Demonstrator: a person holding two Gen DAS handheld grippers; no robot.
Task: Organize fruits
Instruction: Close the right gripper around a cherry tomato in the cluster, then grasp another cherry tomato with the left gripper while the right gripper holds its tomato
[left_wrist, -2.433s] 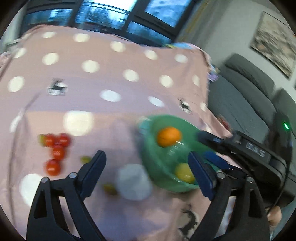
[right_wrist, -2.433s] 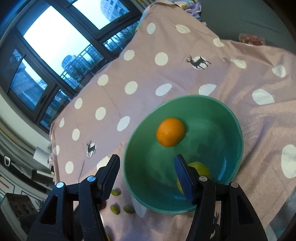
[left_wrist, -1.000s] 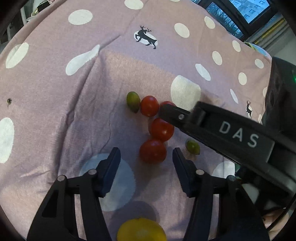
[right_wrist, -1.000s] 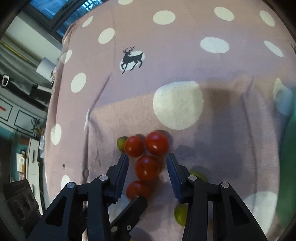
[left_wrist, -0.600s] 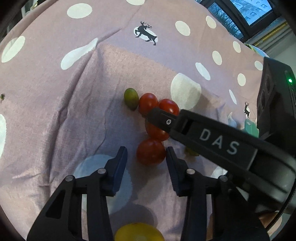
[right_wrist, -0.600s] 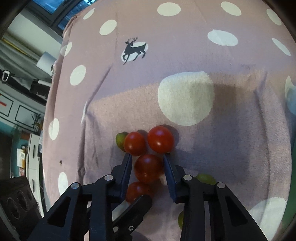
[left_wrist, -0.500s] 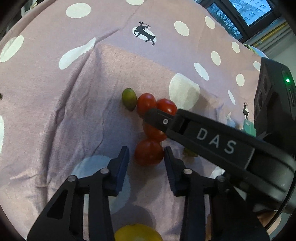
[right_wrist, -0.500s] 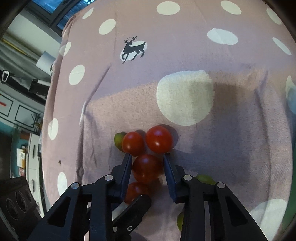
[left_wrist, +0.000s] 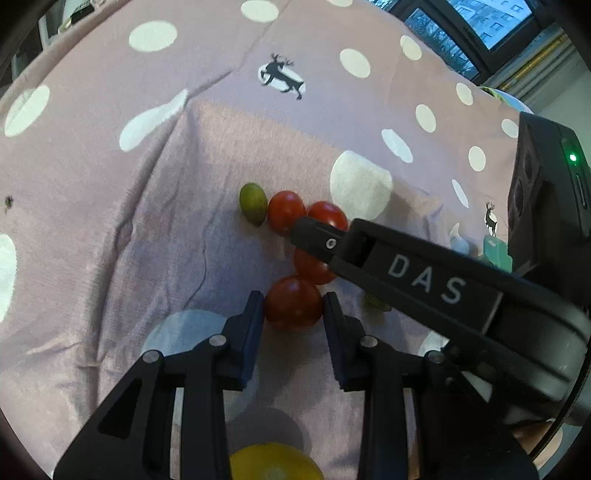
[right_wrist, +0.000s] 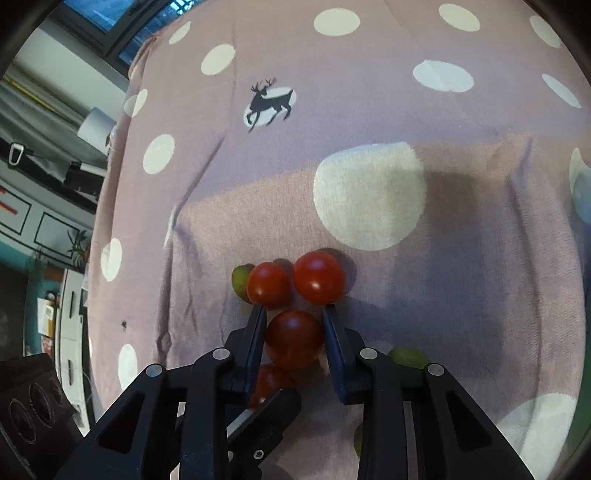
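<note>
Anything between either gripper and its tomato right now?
Nothing visible. The left gripper has its fingers on both sides of the nearest tomato, and the right gripper brackets the next tomato. The only crowding: the right gripper's fingertips reach up to the two far tomatoes.

4 red tomatoes (left_wrist: 293, 304) and a green fruit (left_wrist: 252, 203) lie on a mauve, white-dotted, deer-printed cloth (left_wrist: 110, 221).

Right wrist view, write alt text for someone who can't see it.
The right hand-held gripper has closed on a round red cherry tomato lying on a pink polka-dot tablecloth. Two more red tomatoes and a small green fruit sit just beyond.
</note>
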